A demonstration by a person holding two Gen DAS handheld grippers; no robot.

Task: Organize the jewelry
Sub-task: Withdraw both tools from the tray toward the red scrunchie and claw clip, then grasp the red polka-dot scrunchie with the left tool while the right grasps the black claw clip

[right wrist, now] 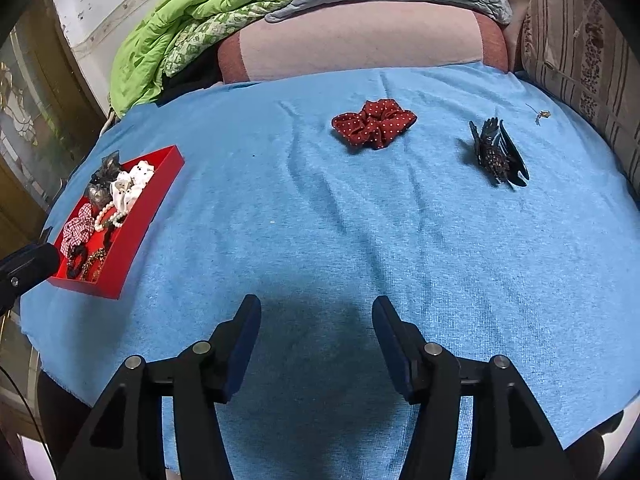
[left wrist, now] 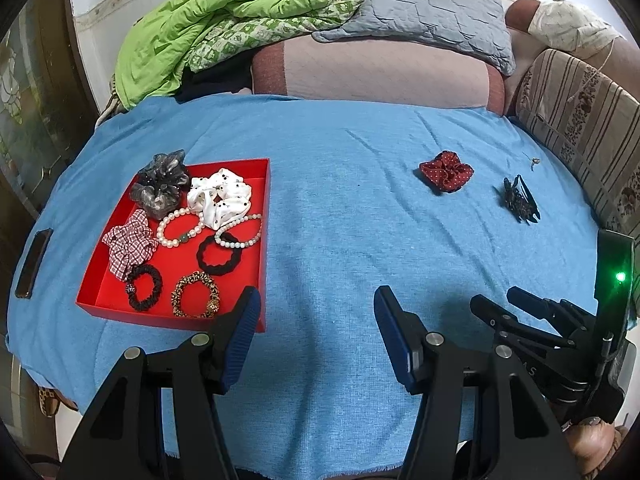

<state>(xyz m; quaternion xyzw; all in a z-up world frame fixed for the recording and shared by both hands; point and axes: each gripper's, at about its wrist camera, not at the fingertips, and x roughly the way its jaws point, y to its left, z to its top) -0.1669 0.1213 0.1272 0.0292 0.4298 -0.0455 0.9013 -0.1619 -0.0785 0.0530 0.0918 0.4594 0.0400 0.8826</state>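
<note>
**Most pieces boxed, three left**

Red tray [left wrist: 262,240] at left of blue cloth [left wrist: 340,220] holds scrunchies and bead bracelets; red scrunchie [right wrist: 374,123], black clip [right wrist: 498,152] and small trinket [right wrist: 541,114] lie loose at right; left tongs [left wrist: 316,334] and right tongs [right wrist: 316,336] hang apart, empty, angled down over near edge.

Both views are evenly and fairly brightly lit, with soft diffuse light and no harsh glare. A dim shadow pools on the blue cloth [right wrist: 320,216] at lower centre of each frame. Fisheye distortion bows the edges strongly, and the corners go black. A green indicator light [left wrist: 620,277] flares at right in the left wrist view. Focus is sharp centrally, softer toward the rim.
</note>
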